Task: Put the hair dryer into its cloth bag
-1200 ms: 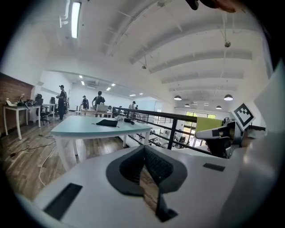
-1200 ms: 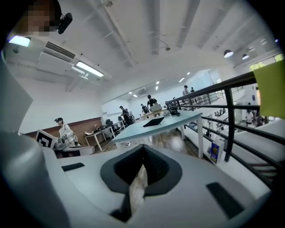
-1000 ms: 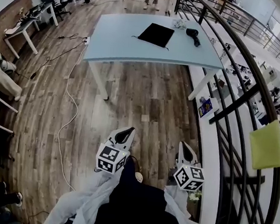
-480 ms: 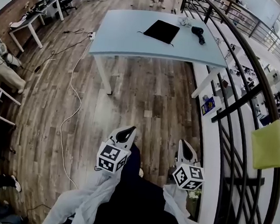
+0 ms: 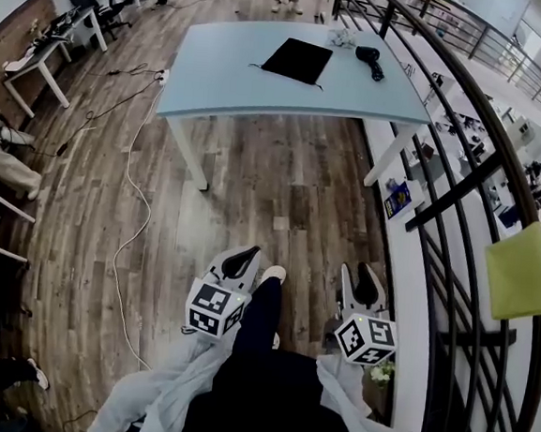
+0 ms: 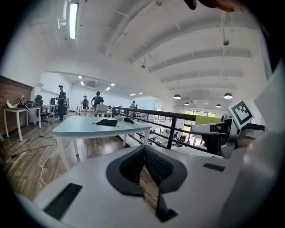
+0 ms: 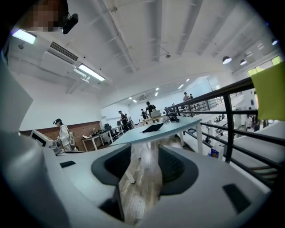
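Close in, the left hand-held gripper (image 5: pixel 243 256) is pinched shut on nothing and the right hand-held gripper (image 5: pixel 361 277) has just been opening, empty too, while far across the floor the hair dryer (image 5: pixel 369 63) lies on the worktop (image 5: pixel 235 80) near the flat black bag (image 5: pixel 293 60).

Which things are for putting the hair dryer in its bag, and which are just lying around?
For the job: hair dryer; black cloth bag; the table they lie on.
Just lying about: white cable on the floor; desk at the left; yellow-green sheet on the railing.
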`<state>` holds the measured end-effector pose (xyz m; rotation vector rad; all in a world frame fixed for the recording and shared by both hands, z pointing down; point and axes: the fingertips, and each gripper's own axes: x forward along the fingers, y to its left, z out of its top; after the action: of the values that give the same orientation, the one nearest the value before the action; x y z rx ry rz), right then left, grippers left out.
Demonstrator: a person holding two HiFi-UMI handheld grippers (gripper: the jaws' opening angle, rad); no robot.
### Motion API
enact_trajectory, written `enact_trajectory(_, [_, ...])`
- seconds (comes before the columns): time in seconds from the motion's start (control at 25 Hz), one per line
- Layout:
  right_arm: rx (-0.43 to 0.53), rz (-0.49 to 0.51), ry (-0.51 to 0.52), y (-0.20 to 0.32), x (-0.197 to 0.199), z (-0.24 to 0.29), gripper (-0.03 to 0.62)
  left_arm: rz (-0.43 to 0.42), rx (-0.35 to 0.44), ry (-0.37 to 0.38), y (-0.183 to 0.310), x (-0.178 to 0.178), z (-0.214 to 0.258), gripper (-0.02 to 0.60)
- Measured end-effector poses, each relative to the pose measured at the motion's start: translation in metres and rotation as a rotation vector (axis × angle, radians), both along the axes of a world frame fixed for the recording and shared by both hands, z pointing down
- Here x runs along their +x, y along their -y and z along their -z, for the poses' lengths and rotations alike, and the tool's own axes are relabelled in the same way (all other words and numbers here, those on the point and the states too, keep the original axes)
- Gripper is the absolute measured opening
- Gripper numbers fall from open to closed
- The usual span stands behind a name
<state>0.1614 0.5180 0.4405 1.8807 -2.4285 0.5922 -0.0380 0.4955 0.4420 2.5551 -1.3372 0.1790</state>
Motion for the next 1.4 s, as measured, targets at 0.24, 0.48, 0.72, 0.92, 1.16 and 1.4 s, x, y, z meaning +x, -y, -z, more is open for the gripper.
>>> enact_trajectory(0.24, [-0.020, -0.028, -0.004, 0.040, 0.007, -0.006, 0.353, 0.013, -0.012, -0.002, 0.038, -0.001, -0.004, 0.017])
enact_trajectory(0.48, [-0.023, -0.020, -0.010, 0.088, 0.017, -0.002, 0.353, 0.059, -0.016, -0.062, 0.090, -0.001, 0.004, 0.022])
enact_trajectory(0.72, [-0.019, -0.031, -0.013, 0.138, 0.024, 0.008, 0.353, 0.058, -0.020, -0.069, 0.142, 0.001, 0.013, 0.195])
enact_trajectory(0.92, [-0.027, -0.020, -0.019, 0.180, 0.025, 0.013, 0.354, 0.061, -0.028, -0.027, 0.185, 0.002, 0.012, 0.195])
enact_trajectory(1.16, [-0.021, -0.010, -0.027, 0.232, 0.022, 0.018, 0.354, 0.065, -0.012, -0.023, 0.237, -0.002, 0.018, 0.193])
enact_trajectory(1.4, [-0.014, -0.007, -0.023, 0.275, 0.013, 0.016, 0.353, 0.067, 0.003, -0.038, 0.283, -0.012, 0.021, 0.187])
